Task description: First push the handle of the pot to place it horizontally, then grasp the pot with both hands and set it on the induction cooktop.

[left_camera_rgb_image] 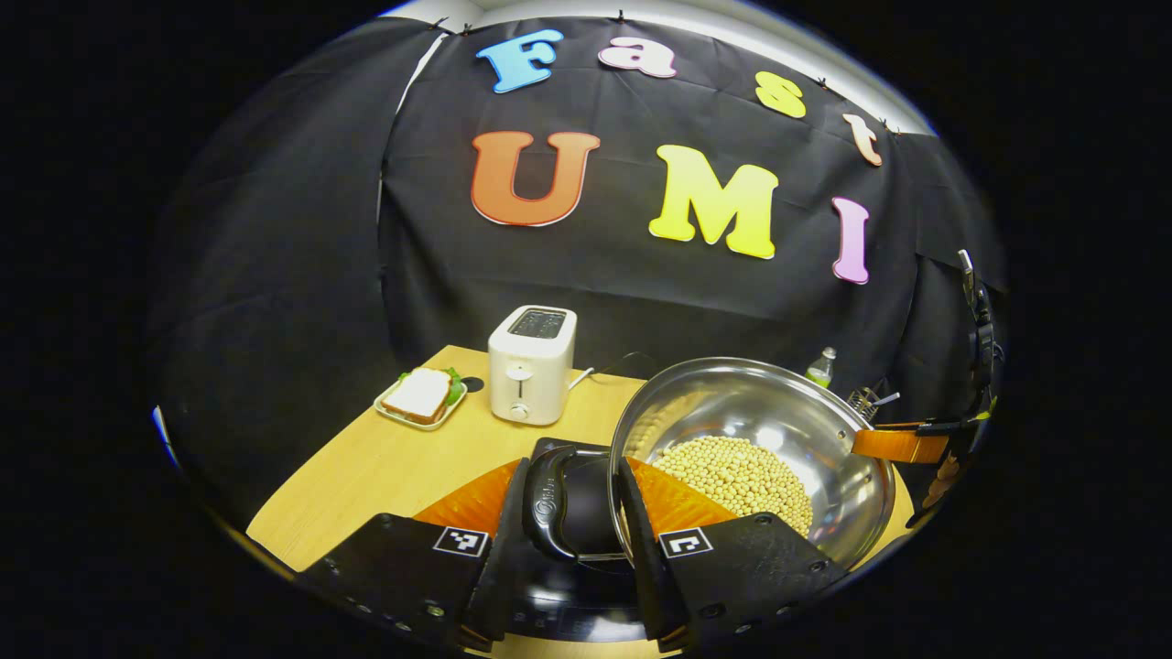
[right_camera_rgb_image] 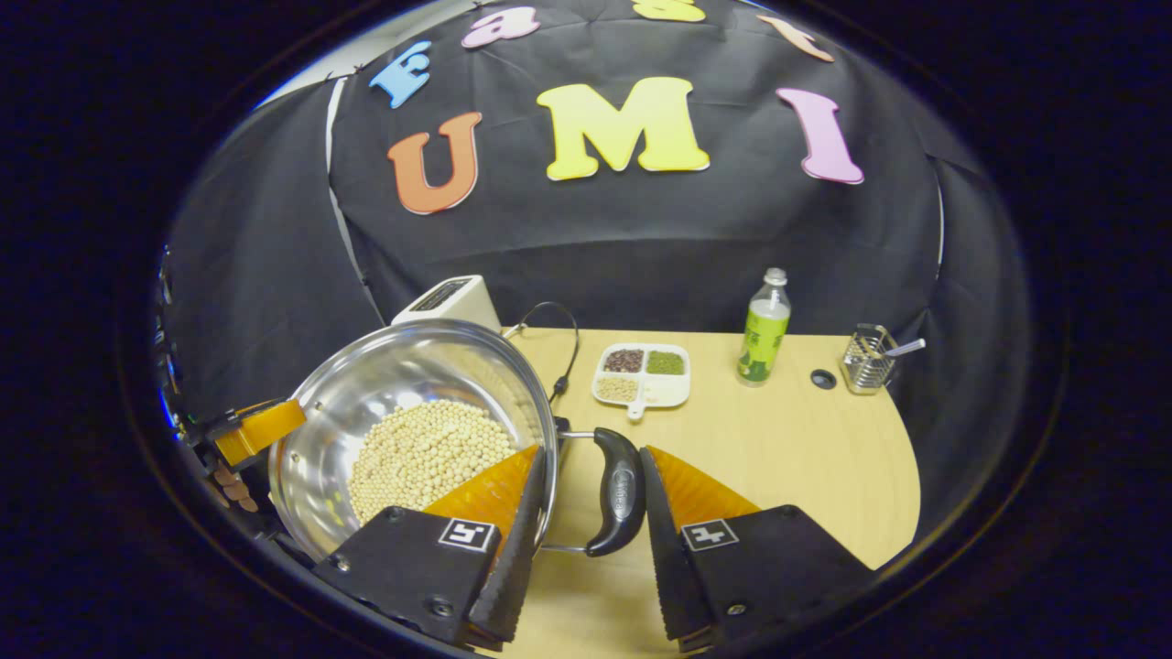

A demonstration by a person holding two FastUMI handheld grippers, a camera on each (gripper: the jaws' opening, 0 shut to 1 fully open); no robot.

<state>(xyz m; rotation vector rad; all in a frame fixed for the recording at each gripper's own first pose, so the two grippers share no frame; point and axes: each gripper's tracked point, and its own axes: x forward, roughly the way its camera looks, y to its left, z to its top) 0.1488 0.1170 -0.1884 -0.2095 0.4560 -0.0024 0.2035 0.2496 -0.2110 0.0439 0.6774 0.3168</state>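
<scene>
Both grippers (left_camera_rgb_image: 575,522) (right_camera_rgb_image: 586,513) seemingly around pot (left_camera_rgb_image: 760,439) handles (right_camera_rgb_image: 618,491).

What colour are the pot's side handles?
Black, both pot handles; clearest in the right gripper view. The pot itself is shiny steel.

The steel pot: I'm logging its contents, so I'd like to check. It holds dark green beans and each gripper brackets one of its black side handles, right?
Not quite. The shiny steel pot holds pale beige round beans, not dark green ones, as the right gripper view shows. The rest stands: the left gripper and right gripper each bracket a black side handle.
</scene>
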